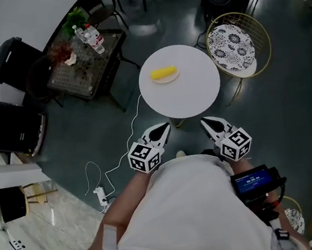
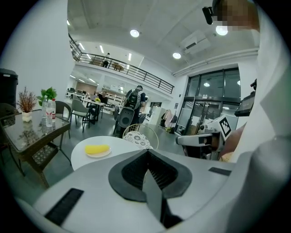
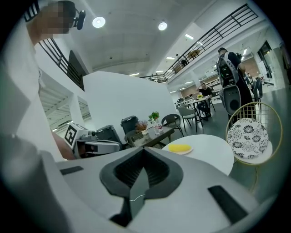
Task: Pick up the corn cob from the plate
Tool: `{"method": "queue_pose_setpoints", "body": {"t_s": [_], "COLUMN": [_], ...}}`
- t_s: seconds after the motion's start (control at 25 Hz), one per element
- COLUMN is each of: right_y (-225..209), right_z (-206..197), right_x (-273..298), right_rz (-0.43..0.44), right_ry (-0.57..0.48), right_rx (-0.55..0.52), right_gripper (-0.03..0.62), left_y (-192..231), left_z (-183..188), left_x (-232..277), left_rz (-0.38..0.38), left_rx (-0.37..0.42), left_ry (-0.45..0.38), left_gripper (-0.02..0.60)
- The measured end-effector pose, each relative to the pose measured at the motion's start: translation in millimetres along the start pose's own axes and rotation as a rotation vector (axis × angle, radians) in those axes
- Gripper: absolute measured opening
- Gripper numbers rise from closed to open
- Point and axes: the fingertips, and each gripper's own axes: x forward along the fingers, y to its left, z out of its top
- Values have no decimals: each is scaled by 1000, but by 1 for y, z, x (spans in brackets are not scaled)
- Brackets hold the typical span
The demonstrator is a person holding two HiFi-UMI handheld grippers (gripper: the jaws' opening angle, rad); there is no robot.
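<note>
A yellow corn cob (image 1: 163,72) lies on a small plate (image 1: 167,79) on the round white table (image 1: 197,91). The cob (image 2: 97,149) shows again in the left gripper view and the cob (image 3: 180,147) in the right gripper view. My left gripper (image 1: 162,129) and right gripper (image 1: 208,124) hover side by side just short of the table's near edge, well apart from the cob. Both have their jaws shut with nothing between them.
A gold wire chair with a patterned cushion (image 1: 231,47) stands right of the table. A dark glass side table (image 1: 85,65) with bottles and a plant is at the left, with black armchairs (image 1: 7,124) beyond. A white cable and power strip (image 1: 101,195) lie on the floor.
</note>
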Motion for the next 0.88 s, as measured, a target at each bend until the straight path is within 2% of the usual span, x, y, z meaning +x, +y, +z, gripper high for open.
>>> {"method": "queue_pose_setpoints", "body": {"t_s": [0.2,0.44,0.88], "right_y": [-10,-20,-75], "right_z": [6,6,31], "right_x": [25,40,92], "right_rz": [-14,-13,46], "right_ry": [13,33,45], "right_rx": [4,17,13], "right_gripper": [6,6,6], "left_y": [30,41,87], "left_z": [5,7,25], "left_x": [4,13,64], "left_rz": [3,-5,31], "left_rx": [-5,23,47], "left_ry": [7,29,69], "left_gripper": [8,8,8]}}
